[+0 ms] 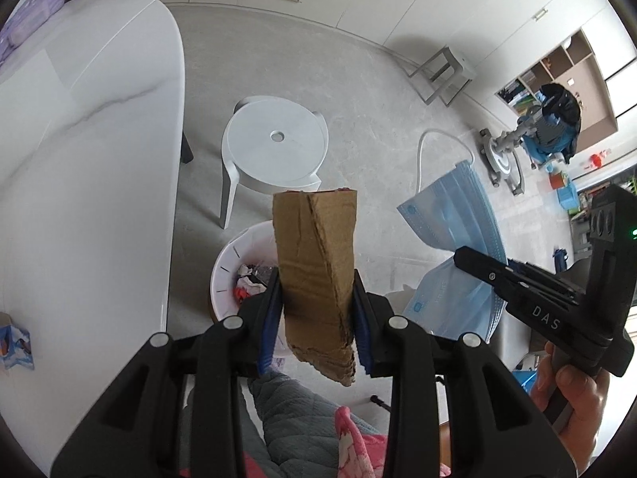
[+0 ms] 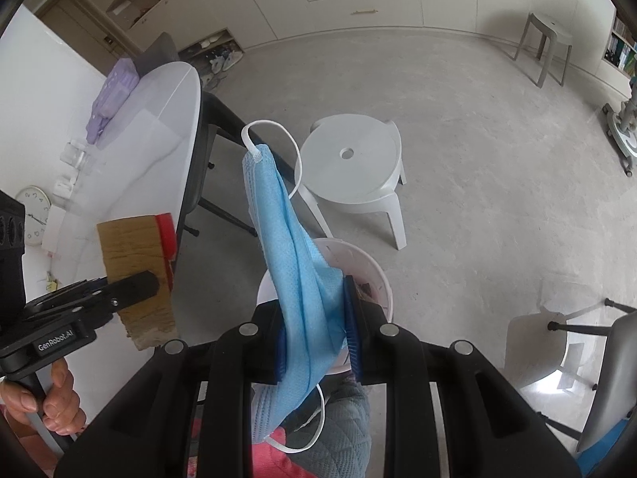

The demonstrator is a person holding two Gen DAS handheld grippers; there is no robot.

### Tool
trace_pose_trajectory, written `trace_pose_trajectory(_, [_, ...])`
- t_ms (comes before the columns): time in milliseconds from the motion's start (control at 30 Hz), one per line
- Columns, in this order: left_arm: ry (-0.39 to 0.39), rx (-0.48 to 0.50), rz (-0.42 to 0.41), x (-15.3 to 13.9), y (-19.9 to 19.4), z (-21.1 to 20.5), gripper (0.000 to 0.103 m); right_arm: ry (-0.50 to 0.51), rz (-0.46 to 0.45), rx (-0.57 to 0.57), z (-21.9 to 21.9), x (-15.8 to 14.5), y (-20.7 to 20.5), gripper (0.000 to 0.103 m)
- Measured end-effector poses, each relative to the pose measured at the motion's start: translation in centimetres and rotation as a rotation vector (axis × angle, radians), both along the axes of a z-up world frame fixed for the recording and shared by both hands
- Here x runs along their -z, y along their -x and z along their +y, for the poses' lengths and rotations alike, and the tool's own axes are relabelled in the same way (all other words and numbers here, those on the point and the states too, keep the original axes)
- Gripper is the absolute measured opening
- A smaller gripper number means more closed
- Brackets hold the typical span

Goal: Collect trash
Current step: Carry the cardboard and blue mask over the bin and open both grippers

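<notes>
Black left gripper (image 1: 318,314), blue-padded jaws, silver screws; quilted grey trousers (image 1: 294,418).

Blue mask (image 2: 302,279) between tool (image 2: 318,342) pads

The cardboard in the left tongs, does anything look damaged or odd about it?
Yes. The cardboard piece is creased lengthwise, its lower edge is ragged, and there is a dark smudge by the left tongs. It hangs above the white bin.

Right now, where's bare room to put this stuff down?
Bare: the white stool seat, and the marble table stretch between the purple packs and tissue box. Crowded: the trash bin, under the cardboard piece and face mask.
</notes>
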State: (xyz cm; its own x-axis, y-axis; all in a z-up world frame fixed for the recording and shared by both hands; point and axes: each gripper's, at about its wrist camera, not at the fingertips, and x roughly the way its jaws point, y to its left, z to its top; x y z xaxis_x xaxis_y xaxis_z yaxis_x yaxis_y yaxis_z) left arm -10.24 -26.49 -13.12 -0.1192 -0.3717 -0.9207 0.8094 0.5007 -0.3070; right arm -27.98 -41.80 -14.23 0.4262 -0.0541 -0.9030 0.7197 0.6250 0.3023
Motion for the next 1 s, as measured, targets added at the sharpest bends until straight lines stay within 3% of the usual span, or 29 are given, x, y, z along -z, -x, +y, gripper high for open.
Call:
trace_pose_trajectory(33, [-0.006,0.004,-0.008,-0.1,0.4,0.0,0.034,0.005,0.003,-0.005,0.0,0.0,-0.1,0.024])
trace_pose_trajectory(100, [-0.021,0.000,-0.036,-0.3,0.6,0.2,0.058,0.007,0.007,-0.012,0.2,-0.1,-0.1,0.024])
trace_pose_trajectory(167, [-0.032,0.000,-0.080,-0.7,1.2,0.0,0.072,0.005,0.007,-0.014,0.2,-0.1,-0.3,0.024])
trace_pose_trajectory(300, [-0.029,0.018,-0.120,-1.5,1.5,0.2,0.085,0.003,0.012,-0.023,0.6,0.1,-0.6,0.025])
trace_pose_trajectory(400, [-0.016,0.016,-0.147,-2.3,1.5,0.5,0.091,-0.001,0.014,-0.031,0.9,0.3,-0.9,0.026])
trace_pose_trajectory(700, [0.006,-0.037,-0.234,-4.2,0.8,2.4,0.093,-0.020,0.075,-0.106,2.2,3.1,-4.0,0.029])
trace_pose_trajectory(767, [0.008,-0.060,-0.241,-4.4,0.2,3.1,0.093,-0.038,0.097,-0.141,2.9,4.4,-5.2,0.050])
trace_pose_trajectory(800, [0.007,-0.069,-0.243,-4.5,-0.1,3.4,0.093,-0.034,0.113,-0.146,3.2,4.8,-5.6,0.070])
trace_pose_trajectory(833, [0.007,-0.079,-0.244,-4.5,-0.3,3.8,0.093,-0.021,0.129,-0.145,3.4,5.1,-6.0,0.080])
trace_pose_trajectory(1000, [0.001,-0.124,-0.240,-4.5,-1.7,5.5,0.093,0.025,0.171,-0.160,4.6,5.4,-7.4,0.095])
